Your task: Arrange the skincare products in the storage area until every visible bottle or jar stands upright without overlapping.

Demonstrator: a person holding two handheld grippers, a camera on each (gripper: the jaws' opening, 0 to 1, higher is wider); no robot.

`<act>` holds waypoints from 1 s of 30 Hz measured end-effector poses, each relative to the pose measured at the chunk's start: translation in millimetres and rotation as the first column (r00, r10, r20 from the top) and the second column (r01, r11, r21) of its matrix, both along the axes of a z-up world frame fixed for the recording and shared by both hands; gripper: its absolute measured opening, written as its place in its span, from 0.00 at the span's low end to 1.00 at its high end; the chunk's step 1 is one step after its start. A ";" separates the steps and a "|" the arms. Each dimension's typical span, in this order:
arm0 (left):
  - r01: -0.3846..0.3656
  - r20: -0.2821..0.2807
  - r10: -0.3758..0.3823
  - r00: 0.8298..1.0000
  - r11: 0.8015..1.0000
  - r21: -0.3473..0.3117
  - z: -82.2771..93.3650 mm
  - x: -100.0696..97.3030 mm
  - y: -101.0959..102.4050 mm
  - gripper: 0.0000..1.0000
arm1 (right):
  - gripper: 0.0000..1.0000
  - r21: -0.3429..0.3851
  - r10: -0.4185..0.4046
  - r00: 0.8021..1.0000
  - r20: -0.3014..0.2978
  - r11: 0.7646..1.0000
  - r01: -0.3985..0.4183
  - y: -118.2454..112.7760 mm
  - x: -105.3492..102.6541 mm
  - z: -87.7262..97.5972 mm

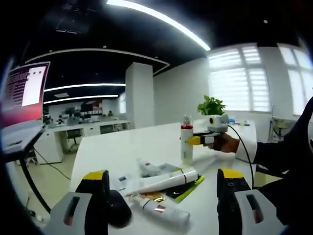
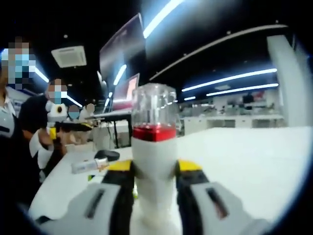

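Pinching a white pump bottle (image 2: 154, 161) with a red collar, the right gripper (image 2: 154, 196) holds it upright on the white surface (image 1: 146, 139); a square, gentle release should keep it standing. The left gripper (image 1: 164, 196), fingers spread, hovers over fallen tubes (image 1: 161, 182).

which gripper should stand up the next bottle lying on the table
Probably the left. The left hand-held gripper is open right over the lying tube and lying bottle. The right hand-held gripper is shut on the upright bottle.
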State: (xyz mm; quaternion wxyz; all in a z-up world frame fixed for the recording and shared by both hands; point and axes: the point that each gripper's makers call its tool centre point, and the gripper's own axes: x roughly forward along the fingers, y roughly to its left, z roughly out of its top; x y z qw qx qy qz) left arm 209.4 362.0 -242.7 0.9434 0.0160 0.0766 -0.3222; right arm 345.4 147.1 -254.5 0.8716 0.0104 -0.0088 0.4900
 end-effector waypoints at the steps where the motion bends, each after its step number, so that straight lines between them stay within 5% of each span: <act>1: 0.000 -0.001 0.000 1.000 1.000 0.000 -0.2 -0.1 0.0 0.93 | 0.32 0.001 -0.006 1.000 -0.001 1.000 0.006 -3.4 0.4 0.6; 30: -0.051 -0.057 0.050 0.997 0.999 -0.018 -8.2 2.8 19.4 0.99 | 0.32 -0.020 -0.087 0.996 -0.009 0.996 0.086 -45.0 1.4 -2.5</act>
